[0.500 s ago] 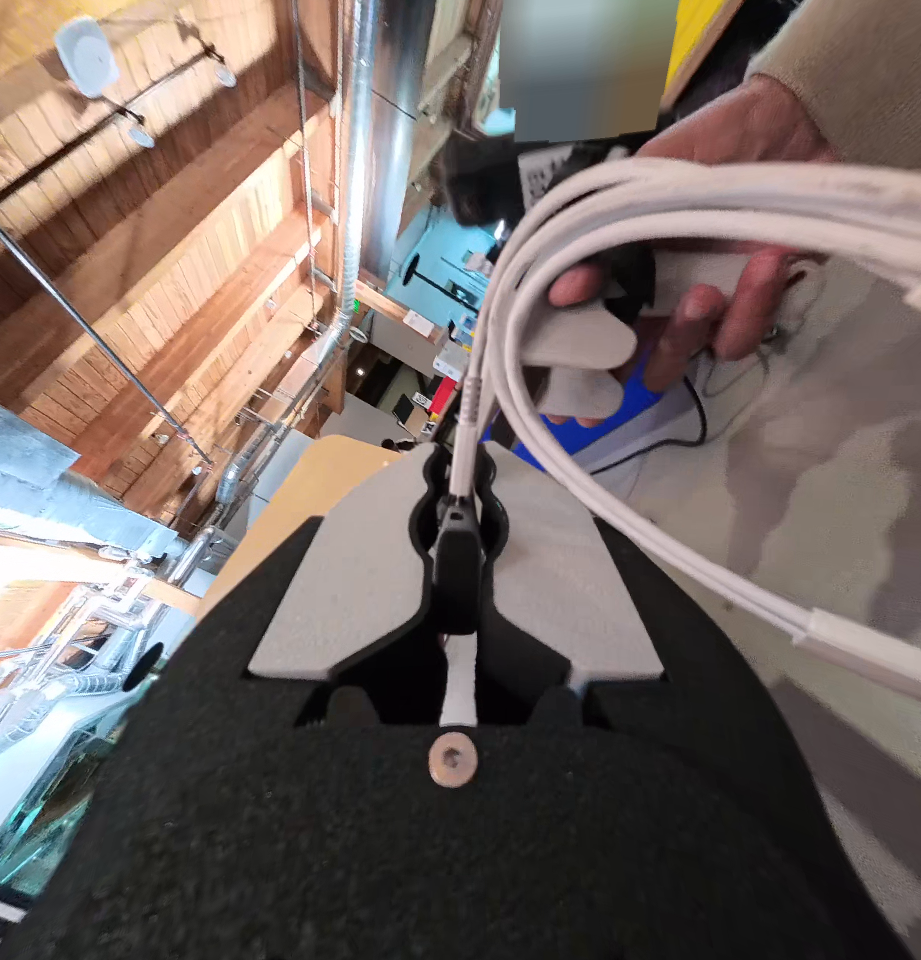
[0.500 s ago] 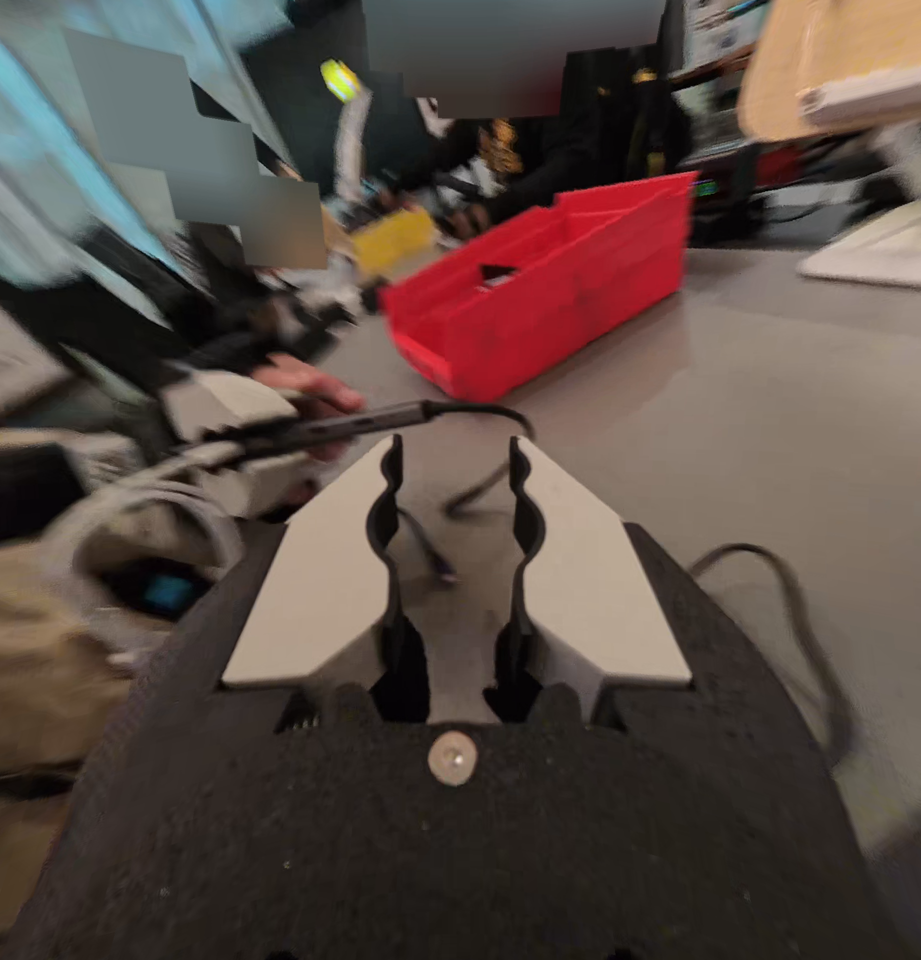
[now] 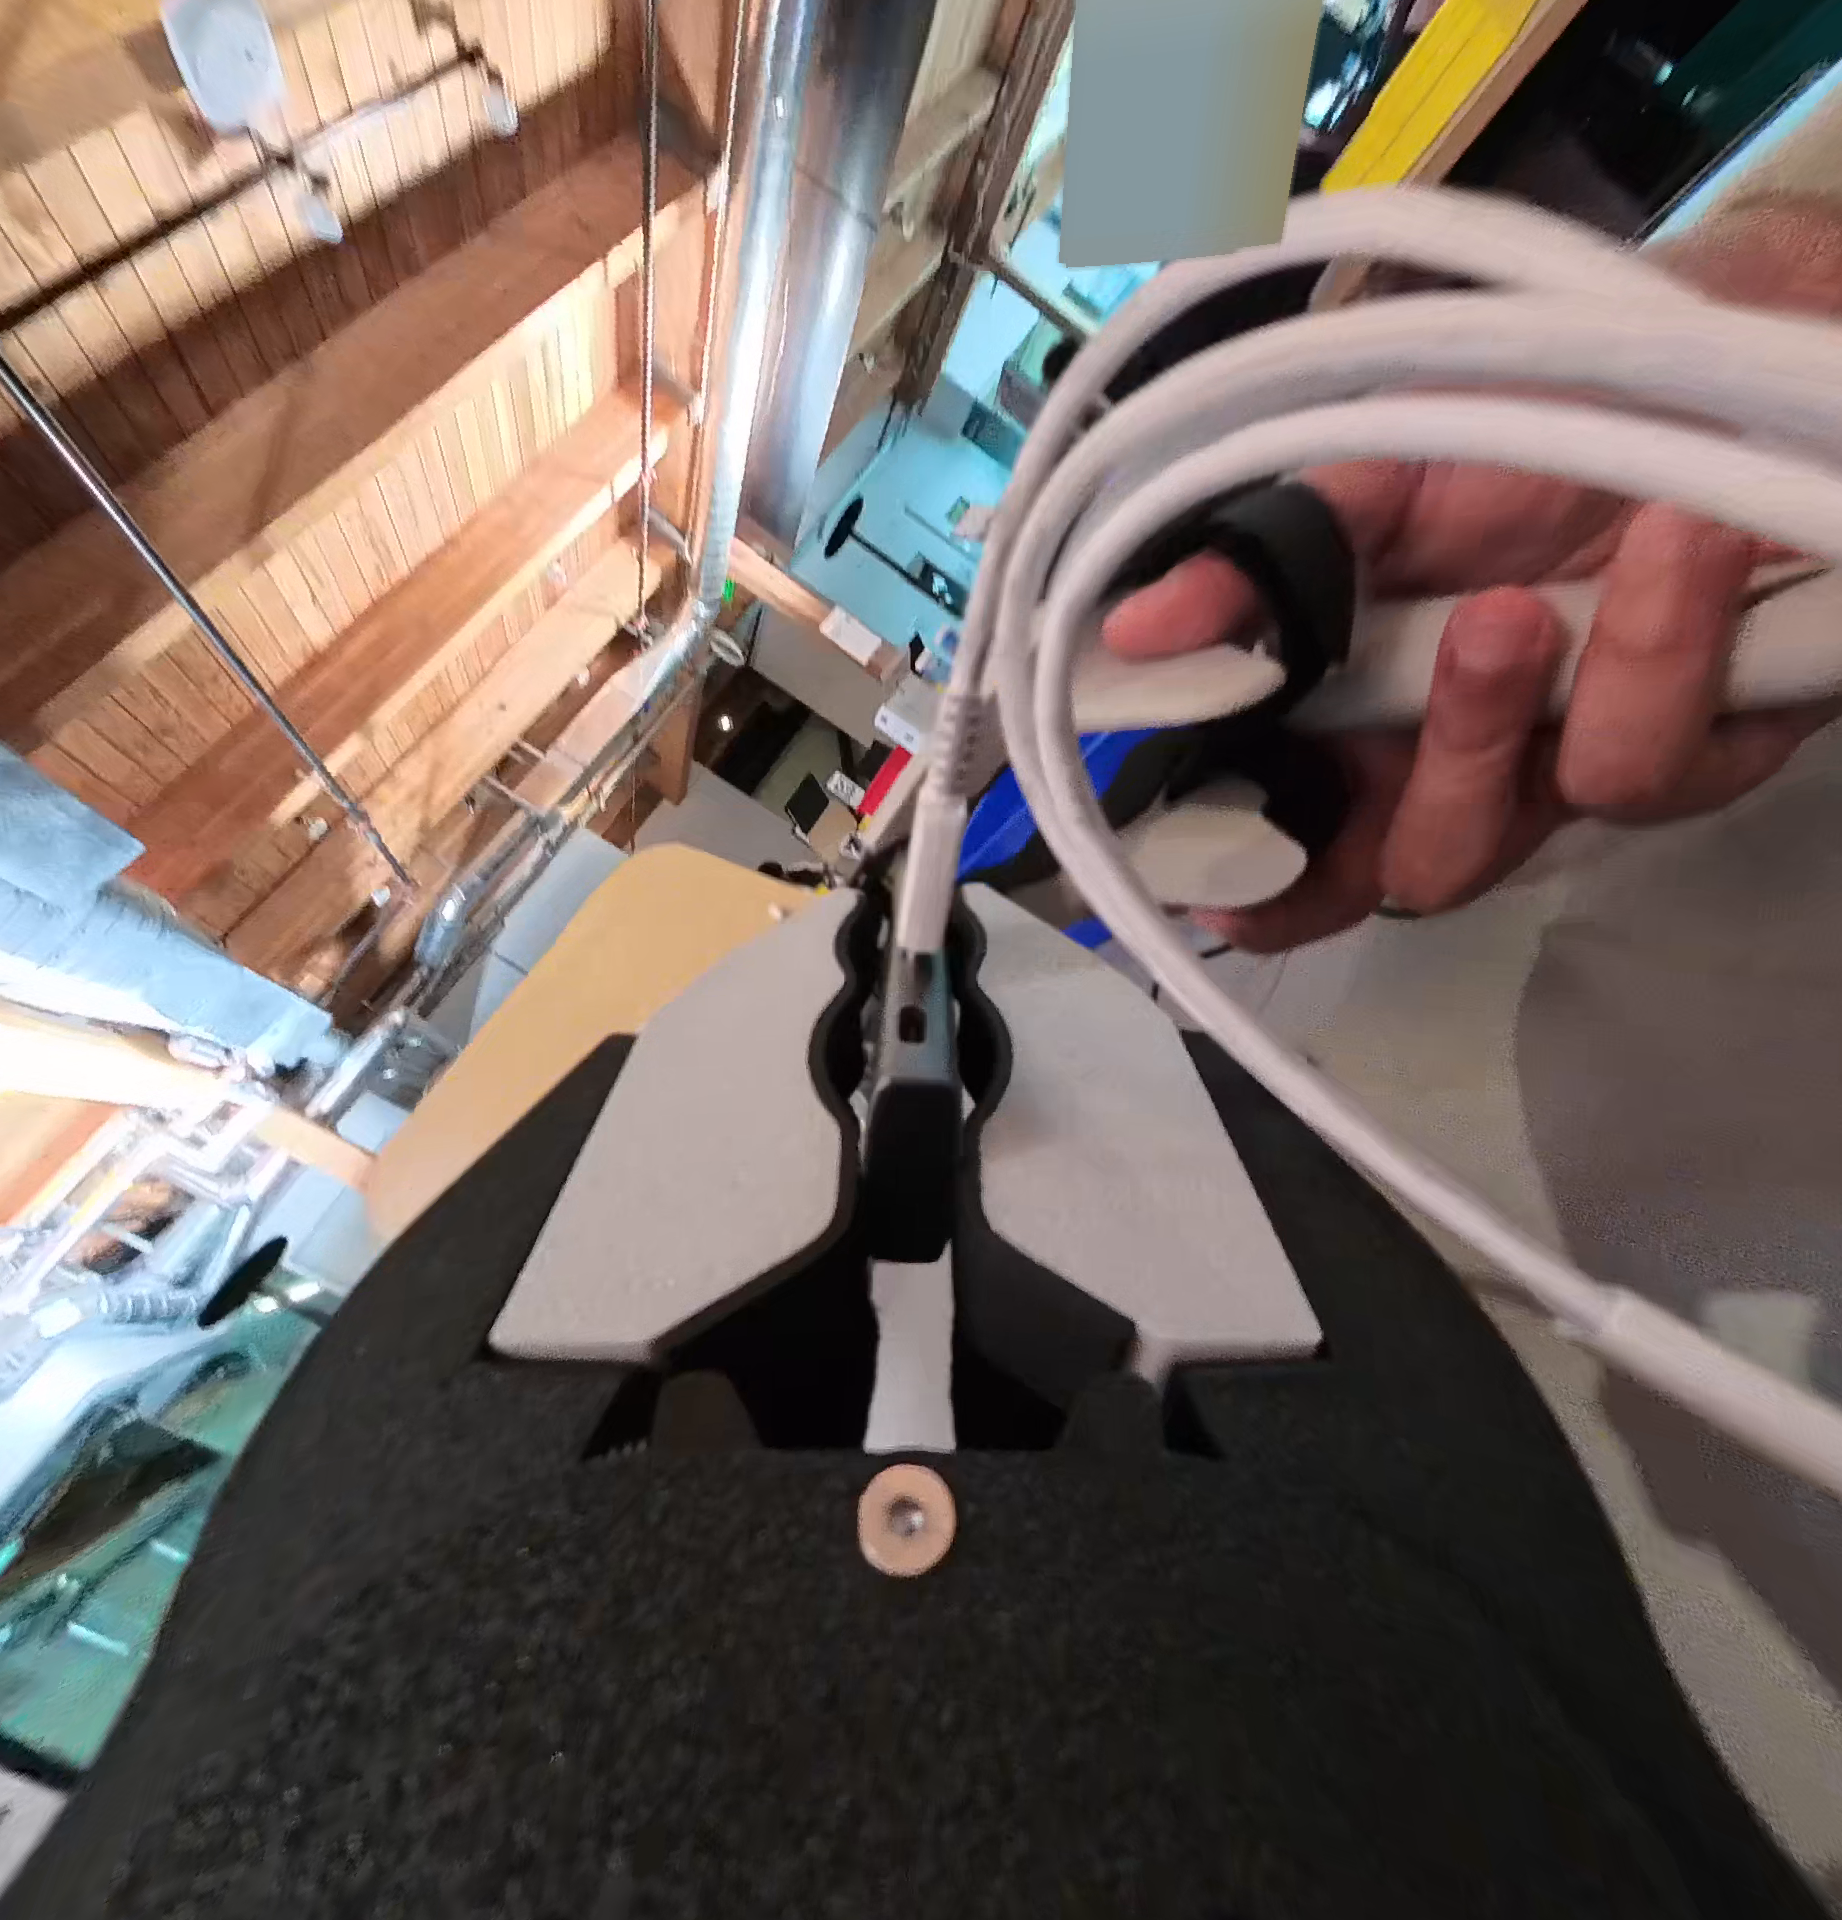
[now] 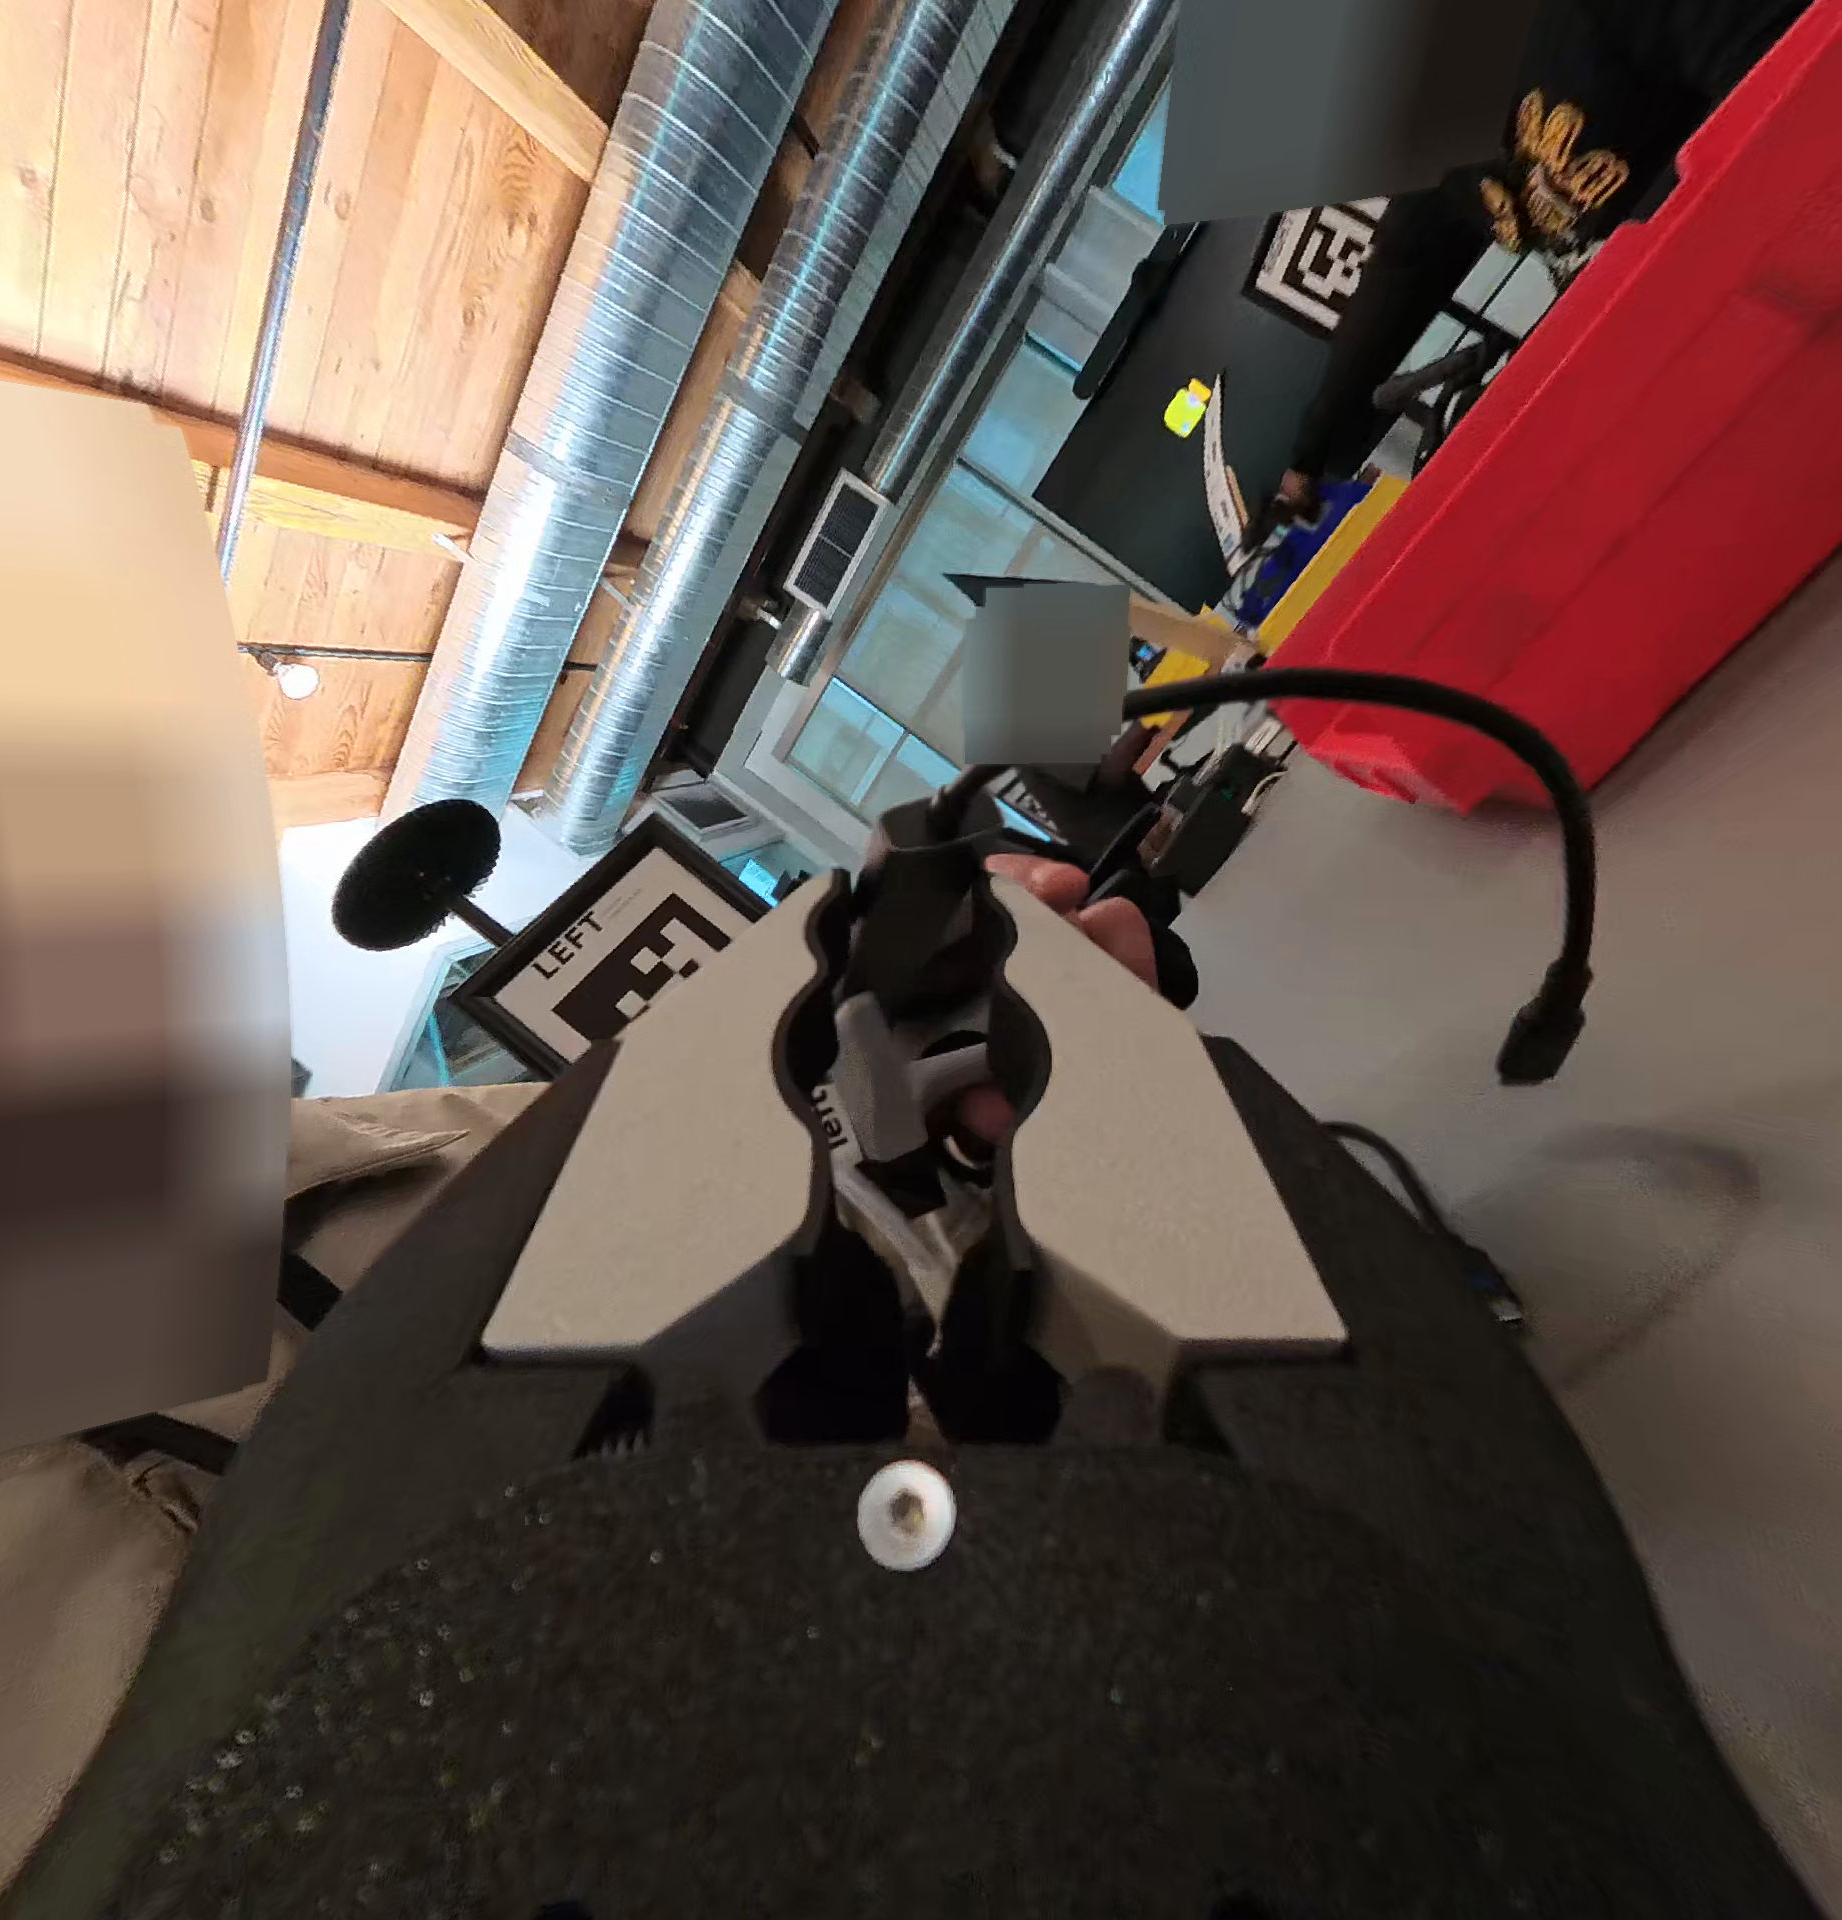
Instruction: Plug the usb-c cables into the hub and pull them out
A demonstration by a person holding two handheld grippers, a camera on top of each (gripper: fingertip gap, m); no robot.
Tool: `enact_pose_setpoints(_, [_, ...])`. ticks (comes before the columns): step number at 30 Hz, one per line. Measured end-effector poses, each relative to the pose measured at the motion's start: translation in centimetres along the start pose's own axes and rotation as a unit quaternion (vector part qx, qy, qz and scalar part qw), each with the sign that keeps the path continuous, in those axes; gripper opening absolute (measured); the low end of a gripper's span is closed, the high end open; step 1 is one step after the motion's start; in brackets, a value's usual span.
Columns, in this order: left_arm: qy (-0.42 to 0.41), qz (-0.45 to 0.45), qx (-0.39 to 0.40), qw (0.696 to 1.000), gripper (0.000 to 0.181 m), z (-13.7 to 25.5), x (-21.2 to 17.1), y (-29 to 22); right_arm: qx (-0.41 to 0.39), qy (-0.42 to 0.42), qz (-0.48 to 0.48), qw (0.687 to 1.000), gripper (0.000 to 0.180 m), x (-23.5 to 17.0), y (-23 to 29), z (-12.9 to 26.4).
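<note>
Hub (image 3: 912, 1081) clamped in the left hand-held gripper (image 3: 912, 997), white cable plugged in, both units raised toward the ceiling.

Writing: a framed black-and-white marker card (image 4: 626, 977) stands left of centre in the right wrist view, a second marker card (image 4: 1312, 255) hangs on the dark wall farther right, and a printed white part shows between the right unit's fingers; wording not transcribed. Left hand-held gripper: jaws narrow, closed on the dark grey hub, which stands on end between the fingers. A white usb-c cable (image 3: 938, 831) is seated in the hub's far end and loops right in several coils past a hand (image 3: 1499, 707). Right hand-held gripper (image 4: 912, 956): jaws partly apart around the hub's black end; contact cannot be told. A black cable (image 4: 1416, 717) arcs right from that end, its plug (image 4: 1540, 1023) hanging free over the grey tabletop (image 4: 1623, 1195), near a red bin (image 4: 1623, 468).
</note>
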State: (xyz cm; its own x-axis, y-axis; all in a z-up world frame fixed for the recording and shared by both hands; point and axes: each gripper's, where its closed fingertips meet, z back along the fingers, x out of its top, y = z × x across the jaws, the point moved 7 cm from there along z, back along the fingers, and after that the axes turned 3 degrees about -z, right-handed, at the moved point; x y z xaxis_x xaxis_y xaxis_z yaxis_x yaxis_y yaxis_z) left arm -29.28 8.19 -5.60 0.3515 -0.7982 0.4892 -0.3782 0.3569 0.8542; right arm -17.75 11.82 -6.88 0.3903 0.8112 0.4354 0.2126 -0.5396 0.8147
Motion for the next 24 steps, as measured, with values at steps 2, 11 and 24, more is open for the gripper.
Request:
enact_pose_setpoints(2, [0.024, 0.018, -0.006, 1.000, 0.013, -0.2, -0.7, 0.0, -0.014, -0.009, 0.010, 1.000, 0.021, 0.2, 0.1, 0.5])
enact_pose_setpoints(11, [0.026, 0.048, -0.034, 0.998, 0.011, -0.1, -0.6, -0.1, -0.027, -0.009, -0.027, 0.999, 0.022, -0.1, -0.7, 0.7])
enact_pose_setpoints(24, [0.160, 0.087, -0.068, 0.981, 0.012, -0.4, -3.8, 0.4, -0.218, 0.017, 0.198, 0.956, 0.028, 0.7, 0.4, 2.4])
